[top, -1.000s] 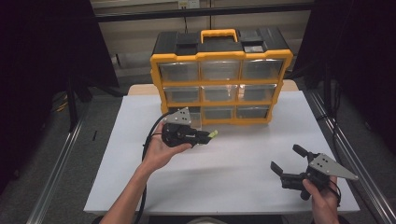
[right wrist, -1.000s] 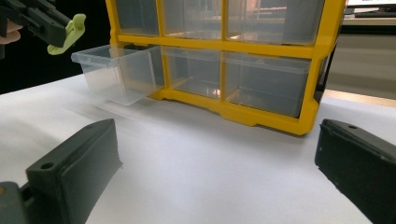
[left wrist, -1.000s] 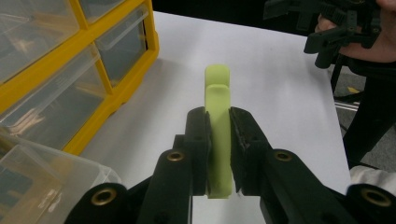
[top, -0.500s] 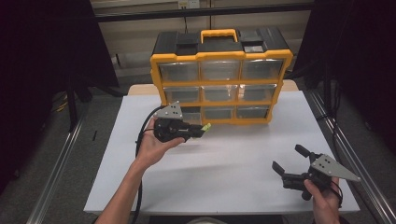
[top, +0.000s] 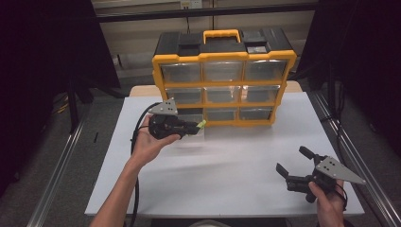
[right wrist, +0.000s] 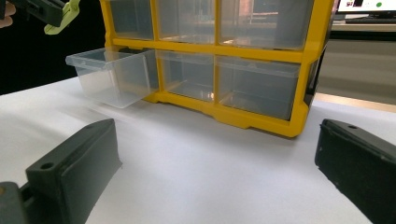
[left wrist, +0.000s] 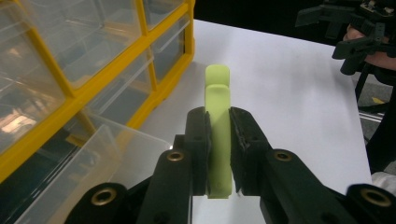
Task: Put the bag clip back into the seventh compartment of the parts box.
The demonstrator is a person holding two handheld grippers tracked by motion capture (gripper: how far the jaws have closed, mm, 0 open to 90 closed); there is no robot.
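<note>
- A yellow-framed drawer organiser (top: 224,78) with a black top and an orange carry handle (top: 221,34) stands upright at the far side of the white table (top: 236,165). Its front faces the person and holds three rows of three clear drawers.
- The bottom-left drawer (right wrist: 111,74) is pulled out toward the person. The other drawers sit flush in the frame. In the right gripper view this drawer looks empty.
- The left gripper (top: 195,126) is held in the person's left hand (top: 149,142), raised above the table in front of the organiser's lower-left corner. Its tip points toward the open drawer.
- Its jaws are closed on a small lime-green plastic piece (left wrist: 218,135). In the left gripper view the piece stands between the two black jaws and projects beyond their tips, with the open drawer (left wrist: 93,172) just below and to the left.
- In the high view the green piece (top: 201,124) lies just above the front of the open drawer; whether it touches the drawer cannot be told.
- The right gripper (top: 293,163) is held in the person's right hand (top: 328,201) near the table's right front corner, well apart from the organiser.
- Its jaws stand wide apart and hold nothing. In the right gripper view they frame bare table and the organiser's lower row.
- A black cable (top: 137,142) trails from the left gripper down along the forearm.
</note>
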